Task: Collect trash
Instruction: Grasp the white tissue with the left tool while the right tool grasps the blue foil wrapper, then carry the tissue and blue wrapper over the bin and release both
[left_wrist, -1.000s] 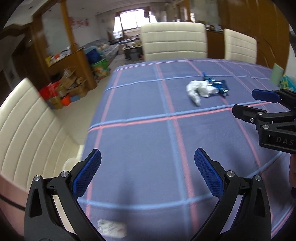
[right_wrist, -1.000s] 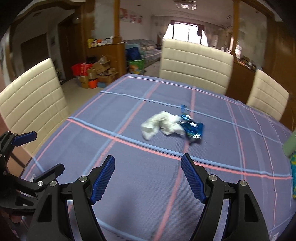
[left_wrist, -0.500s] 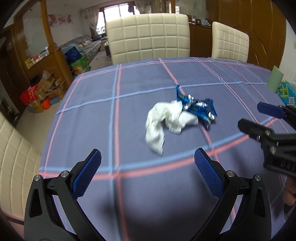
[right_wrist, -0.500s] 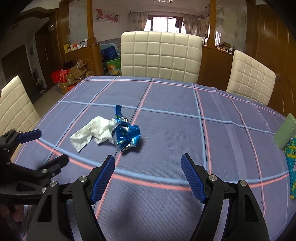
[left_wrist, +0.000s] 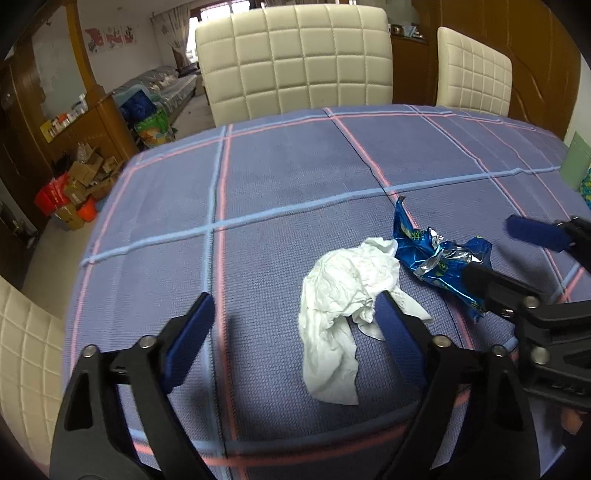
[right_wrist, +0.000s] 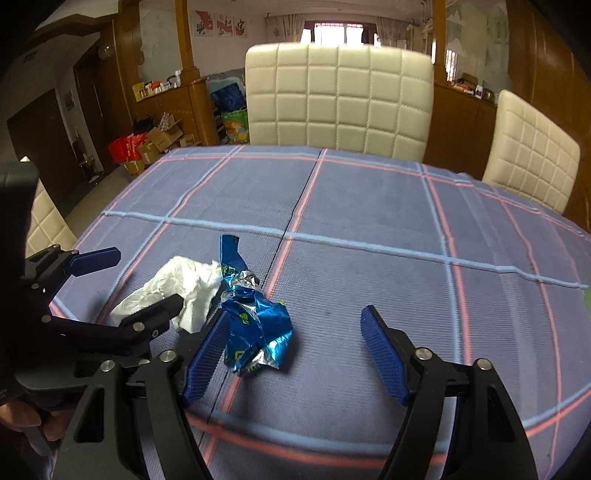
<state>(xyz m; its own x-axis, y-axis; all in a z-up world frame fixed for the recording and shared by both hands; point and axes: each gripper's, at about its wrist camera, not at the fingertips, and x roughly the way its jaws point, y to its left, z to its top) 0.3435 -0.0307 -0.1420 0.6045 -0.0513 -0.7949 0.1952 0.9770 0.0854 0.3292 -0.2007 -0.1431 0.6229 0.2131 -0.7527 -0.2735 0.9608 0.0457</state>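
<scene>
A crumpled white tissue (left_wrist: 343, 288) and a crumpled blue foil wrapper (left_wrist: 432, 258) lie touching each other on the blue checked tablecloth (left_wrist: 295, 177). My left gripper (left_wrist: 293, 299) hangs low over the tissue with its jaws closing. The tissue lies between them against the right finger, and the left finger is well clear of it. My right gripper (right_wrist: 297, 315) is closing too, with the wrapper (right_wrist: 255, 321) between its fingers beside the left pad and the right pad far off. The tissue (right_wrist: 184, 288) sits to the left. Each view shows the other gripper (left_wrist: 504, 254) (right_wrist: 142, 278).
Cream quilted chairs (right_wrist: 338, 99) (right_wrist: 532, 147) stand at the far side of the table, and another (left_wrist: 26, 350) is at the left. A pale green object (left_wrist: 576, 158) sits at the right table edge. Boxes and bags (left_wrist: 74, 184) lie on the floor beyond.
Both grippers have moved forward and down to the trash, which now lies between their fingers. Both pairs of jaws have narrowed.
</scene>
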